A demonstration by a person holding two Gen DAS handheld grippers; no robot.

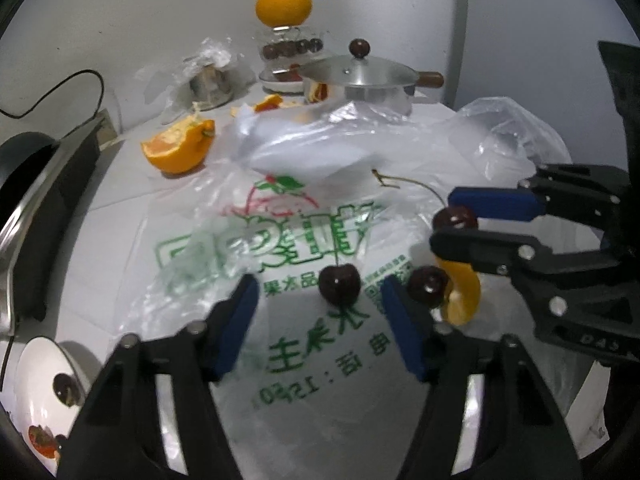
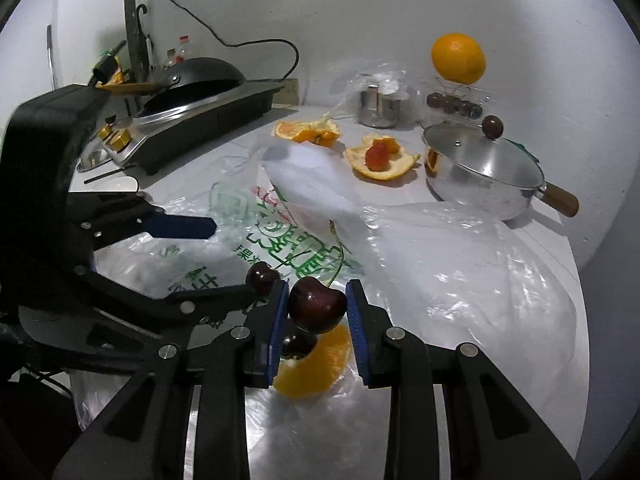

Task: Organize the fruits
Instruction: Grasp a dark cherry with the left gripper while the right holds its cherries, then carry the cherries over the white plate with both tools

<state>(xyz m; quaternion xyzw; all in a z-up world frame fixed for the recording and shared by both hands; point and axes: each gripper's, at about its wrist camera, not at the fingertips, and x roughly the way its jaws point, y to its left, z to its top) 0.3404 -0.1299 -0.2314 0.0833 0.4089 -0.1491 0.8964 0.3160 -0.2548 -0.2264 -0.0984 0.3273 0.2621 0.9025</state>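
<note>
The right tool (image 2: pixel 317 307) is clamped on a dark cherry (image 2: pixel 317 309), its blue pads pressing the fruit from both sides, the green stem rising from the top. Just under the held cherry lie an orange segment (image 2: pixel 314 368) and another dark cherry (image 2: pixel 298 345) on clear plastic. The left tool (image 1: pixel 320 300) stands partly open, with a second stemmed cherry (image 1: pixel 339 284) between its fingers but clear of both pads; that cherry rests on the printed plastic bag (image 1: pixel 280 240) spread over the middle of the white worktop (image 1: pixel 120 184). Just outside the left tool's right finger sits a further cherry (image 1: pixel 428 286), beside the orange segment. Toward the far edge of the worktop are a cut orange piece (image 1: pixel 178 148), orange peels (image 2: pixel 380 158), a lidded steel pan (image 2: pixel 480 172) with a wooden handle, and a whole orange (image 1: pixel 284 4) perched on a clear tiered holder with more cherries. A black cooker (image 2: pixel 192 108) stands along the worktop's left edge.
</note>
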